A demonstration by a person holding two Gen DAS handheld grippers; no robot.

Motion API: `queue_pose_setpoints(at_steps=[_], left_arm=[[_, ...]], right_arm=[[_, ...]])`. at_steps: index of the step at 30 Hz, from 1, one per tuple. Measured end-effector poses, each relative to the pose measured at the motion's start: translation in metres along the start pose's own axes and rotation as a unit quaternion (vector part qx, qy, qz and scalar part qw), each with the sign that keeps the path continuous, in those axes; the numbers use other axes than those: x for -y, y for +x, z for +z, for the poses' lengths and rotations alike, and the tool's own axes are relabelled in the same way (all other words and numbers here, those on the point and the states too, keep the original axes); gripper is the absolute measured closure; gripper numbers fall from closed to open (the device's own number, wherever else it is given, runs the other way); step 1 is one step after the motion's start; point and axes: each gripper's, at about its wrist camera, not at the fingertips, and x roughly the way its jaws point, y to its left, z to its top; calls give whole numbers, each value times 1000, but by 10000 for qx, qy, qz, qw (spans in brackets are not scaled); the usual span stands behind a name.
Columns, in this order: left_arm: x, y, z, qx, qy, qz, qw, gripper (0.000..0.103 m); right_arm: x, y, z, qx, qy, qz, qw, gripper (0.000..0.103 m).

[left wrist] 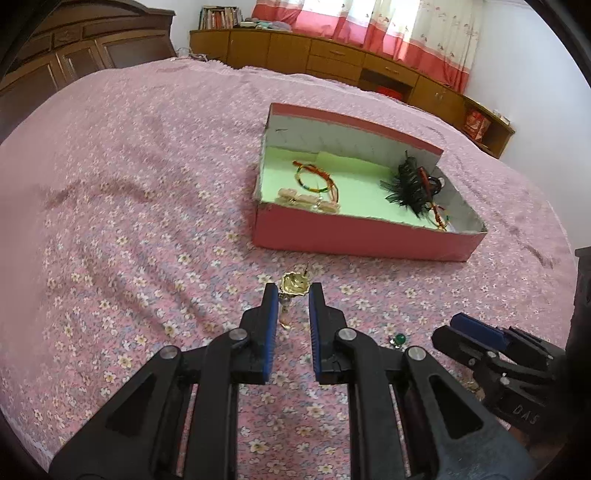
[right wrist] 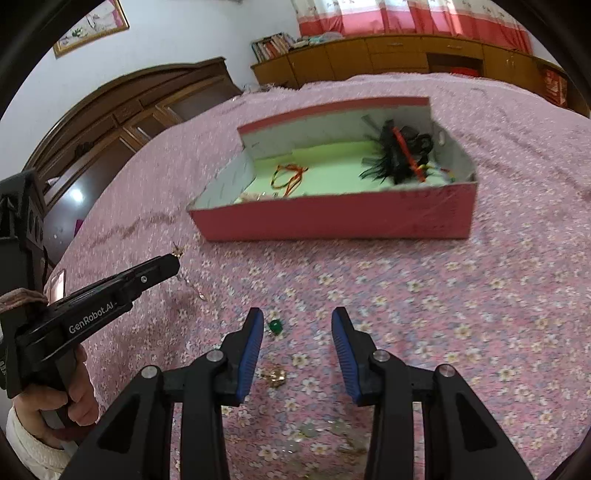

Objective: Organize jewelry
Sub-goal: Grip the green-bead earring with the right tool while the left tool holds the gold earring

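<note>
Left-wrist view, foreground: the left gripper (left wrist: 293,290), its blue pads drawn close on a gold earring (left wrist: 294,283). The ornament sits pinched at the fingertips, and a thin chain hangs from it beside the left finger, above the bedspread (left wrist: 129,221). The right-wrist view shows the same gripper from the side, tip raised off the cloth, with the earring (right wrist: 178,253) projecting from its end. A hand (right wrist: 55,402) grips the handle, and a white sleeve (right wrist: 26,443) shows at the wrist.

Right-wrist view, foreground: the right gripper (right wrist: 297,325), jaws standing part open with nothing between them. A green gem (right wrist: 275,326) lies on the bedspread just beside the left finger, not touched by it. A small gold piece (right wrist: 275,377) lies nearer the camera, between the fingers' bases. More pale pieces lie lower in the view, too blurred to identify. In the left-wrist view the right gripper (left wrist: 476,328) enters from the lower right, with the gem (left wrist: 399,338) just to its left.

Middle ground: a pink box (left wrist: 365,236) with a pale green floor rests open on the flowered bedspread, well apart from both grippers. At its left end lie a red and green cord bracelet (left wrist: 314,179) and a pale beaded piece (left wrist: 306,199). At its right end lies a black feathered piece (left wrist: 410,184), with a red stick across it and a beaded strand (left wrist: 439,221) by the near corner.

Background: wooden cabinets (left wrist: 332,55) under pink curtains (left wrist: 369,22), and a dark headboard (left wrist: 74,55).
</note>
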Motion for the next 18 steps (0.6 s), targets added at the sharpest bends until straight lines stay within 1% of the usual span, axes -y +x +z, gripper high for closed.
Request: queue_pose_setpoints(at_steps=[8,12,15,18], left_arm=[[-11,3,-6,-94,-125,-17,9999,95],[-14,5,-7,-120,-167,-20,9998,95],[-15,6,-8,-145,-184,-20,9997,95],[-14,8,-7,-158,-181,-24,9997,95]], right_arm=[[-14,26,-3,-350,-147,2,9993,62],[-18,36,-3,-424,-187,-11,9989,63],[-20,41,-3,-462,-260,-66,9986,69],[-23,46,-3,-497,-364,-137,9980,82]])
